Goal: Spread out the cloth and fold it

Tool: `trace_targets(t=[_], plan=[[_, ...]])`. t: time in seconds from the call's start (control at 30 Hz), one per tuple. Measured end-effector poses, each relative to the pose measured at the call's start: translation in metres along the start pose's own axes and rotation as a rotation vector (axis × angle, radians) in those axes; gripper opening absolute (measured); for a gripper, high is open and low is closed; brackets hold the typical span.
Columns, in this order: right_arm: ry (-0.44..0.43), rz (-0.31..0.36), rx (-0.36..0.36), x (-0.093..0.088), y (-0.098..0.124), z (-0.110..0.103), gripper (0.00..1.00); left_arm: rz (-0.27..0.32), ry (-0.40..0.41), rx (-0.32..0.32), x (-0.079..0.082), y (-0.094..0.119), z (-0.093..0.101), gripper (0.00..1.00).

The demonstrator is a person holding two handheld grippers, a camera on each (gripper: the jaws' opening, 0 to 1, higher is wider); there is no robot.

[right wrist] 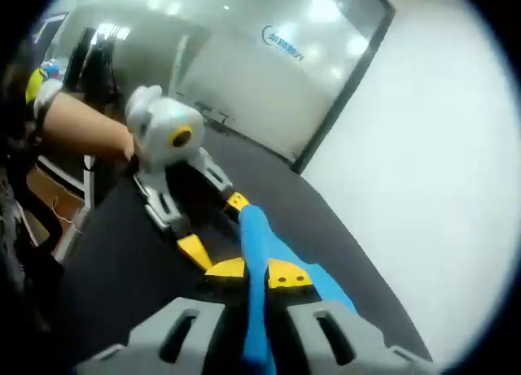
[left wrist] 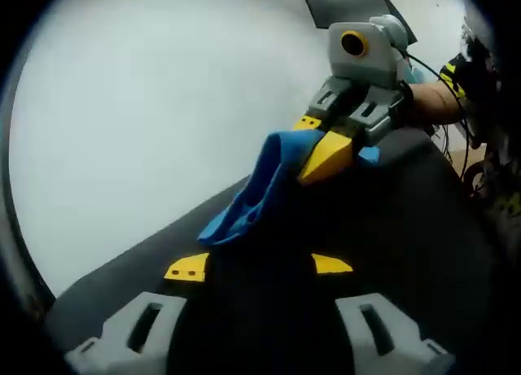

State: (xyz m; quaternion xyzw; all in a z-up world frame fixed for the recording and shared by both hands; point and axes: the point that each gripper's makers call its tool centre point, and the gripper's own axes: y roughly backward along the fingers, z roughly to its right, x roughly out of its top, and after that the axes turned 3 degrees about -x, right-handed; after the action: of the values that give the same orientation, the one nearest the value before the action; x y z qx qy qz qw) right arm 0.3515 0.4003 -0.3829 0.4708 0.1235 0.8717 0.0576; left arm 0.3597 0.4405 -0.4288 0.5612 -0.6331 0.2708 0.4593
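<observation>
1. In the left gripper view, my left gripper (left wrist: 259, 267) had its two yellow-tipped jaws spread apart at the bottom, with only dark table (left wrist: 423, 220) between the tips. I read it as open and holding nothing.
2. The blue cloth (left wrist: 259, 188) hung just ahead of those jaws and above them, bunched and drooping toward the table.
3. The right gripper (left wrist: 326, 143) came in beyond the cloth, upper right of my jaws, its yellow tips pressed onto the cloth's top edge.
4. In the right gripper view, the right gripper (right wrist: 256, 272) had its jaws drawn close together, and the cloth (right wrist: 264, 257) ran as a narrow blue band straight up between them. It was clamped on the cloth.
5. There the left gripper (right wrist: 213, 228) sat ahead and left of my jaws, its yellow tips apart; one tip was near the cloth's far end, but I could not tell whether it touched.
6. A person's forearm (right wrist: 81, 127) reached to it from the left.
</observation>
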Motion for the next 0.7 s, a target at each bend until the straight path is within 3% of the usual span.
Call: trace_targets(t=[0.07,0.17,0.23,0.3,0.53,0.7], plan=[[-0.007,0.011,0.012,0.003,0.007,-0.002,0.04,0.026,-0.057,0.002,0.007,-0.006,0.001,0.55],[-0.026,0.027,0.039,0.006,0.017,-0.007,0.04,0.066,-0.076,-0.026,0.009,-0.020,0.004,0.60],[-0.068,0.043,0.057,0.008,0.022,-0.007,0.04,0.057,-0.085,-0.043,0.004,-0.025,0.005,0.58],[-0.111,0.049,0.081,0.012,0.028,-0.010,0.04,0.007,-0.112,-0.051,-0.004,-0.027,0.006,0.57],[-0.138,0.088,0.124,0.029,0.057,-0.007,0.04,0.029,-0.155,-0.053,-0.007,-0.039,0.000,0.55],[-0.147,0.139,0.136,0.044,0.078,0.000,0.04,0.038,-0.173,-0.071,-0.001,-0.044,0.002,0.47]])
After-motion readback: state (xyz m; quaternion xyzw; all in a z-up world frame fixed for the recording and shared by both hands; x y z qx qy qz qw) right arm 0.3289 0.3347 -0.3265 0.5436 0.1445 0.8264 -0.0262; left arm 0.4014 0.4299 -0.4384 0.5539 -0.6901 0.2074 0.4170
